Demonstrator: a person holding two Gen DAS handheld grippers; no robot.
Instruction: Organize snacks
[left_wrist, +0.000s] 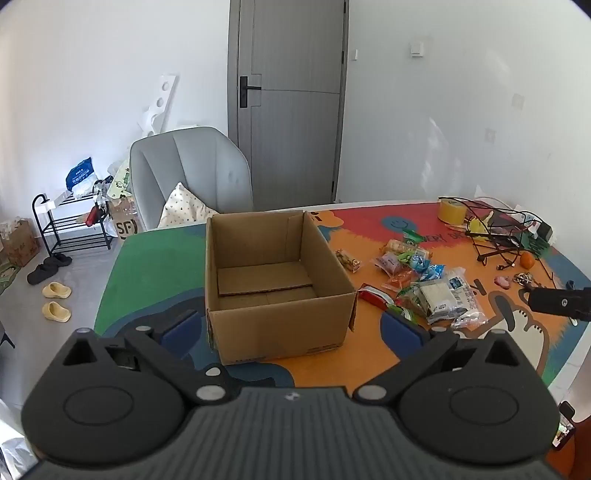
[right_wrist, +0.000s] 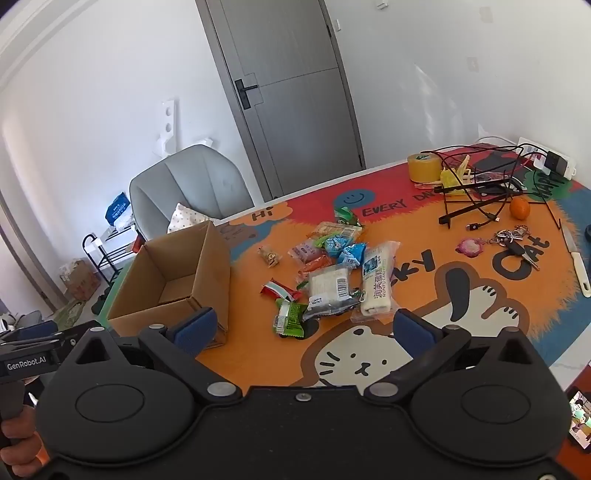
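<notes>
An open, empty cardboard box (left_wrist: 273, 295) stands on the colourful table mat; it also shows in the right wrist view (right_wrist: 173, 284). A pile of wrapped snacks (left_wrist: 421, 284) lies to its right, also in the right wrist view (right_wrist: 332, 273), with a green packet (right_wrist: 290, 317) and a red packet (right_wrist: 279, 290) nearest. My left gripper (left_wrist: 291, 328) is open and empty, in front of the box. My right gripper (right_wrist: 303, 328) is open and empty, just short of the snack pile. The right gripper's tip shows in the left wrist view (left_wrist: 554, 301).
At the back right lie a yellow tape roll (right_wrist: 424, 166), tangled black cables (right_wrist: 480, 184), an orange (right_wrist: 520, 207), keys (right_wrist: 517, 240) and a knife (right_wrist: 576, 262). A grey chair (left_wrist: 192, 177) stands behind the table. A shoe rack (left_wrist: 74, 225) stands on the floor at left.
</notes>
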